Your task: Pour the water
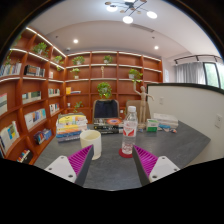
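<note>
A clear plastic water bottle (pixel 129 128) with a red label and white cap stands upright on a red coaster (pixel 126 153) on the grey table (pixel 112 168), beyond my fingers and toward the right one. A cream cup (pixel 91 143) stands to its left, just ahead of the left finger. My gripper (pixel 113 160) is open and empty above the table, its magenta pads (pixel 80 158) spread wide. Nothing is between the fingers.
A stack of colourful boxes (pixel 70 127) lies on the table at the far left. Small items, including a tissue pack (pixel 166 124), sit at the far right. A blue chair (pixel 105 108) stands behind the table. Bookshelves (pixel 30 100) line the walls.
</note>
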Demonstrator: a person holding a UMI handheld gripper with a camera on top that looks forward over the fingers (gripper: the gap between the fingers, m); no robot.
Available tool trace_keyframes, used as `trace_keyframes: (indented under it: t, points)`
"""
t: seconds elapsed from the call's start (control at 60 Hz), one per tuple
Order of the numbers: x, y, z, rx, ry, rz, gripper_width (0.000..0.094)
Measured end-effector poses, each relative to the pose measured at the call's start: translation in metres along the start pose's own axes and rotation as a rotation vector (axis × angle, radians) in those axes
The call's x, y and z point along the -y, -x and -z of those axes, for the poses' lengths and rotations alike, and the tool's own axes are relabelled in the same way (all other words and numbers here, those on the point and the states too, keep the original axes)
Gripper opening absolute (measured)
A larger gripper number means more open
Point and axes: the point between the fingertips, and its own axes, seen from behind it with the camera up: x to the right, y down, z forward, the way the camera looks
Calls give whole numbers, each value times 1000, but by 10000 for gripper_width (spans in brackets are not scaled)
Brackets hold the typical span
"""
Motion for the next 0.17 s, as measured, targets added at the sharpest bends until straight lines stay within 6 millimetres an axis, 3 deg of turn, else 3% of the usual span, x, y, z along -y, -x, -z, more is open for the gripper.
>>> trace_keyframes:
  t: [0.167]
  points:
    - [3,-7,3,-17,2,22,812]
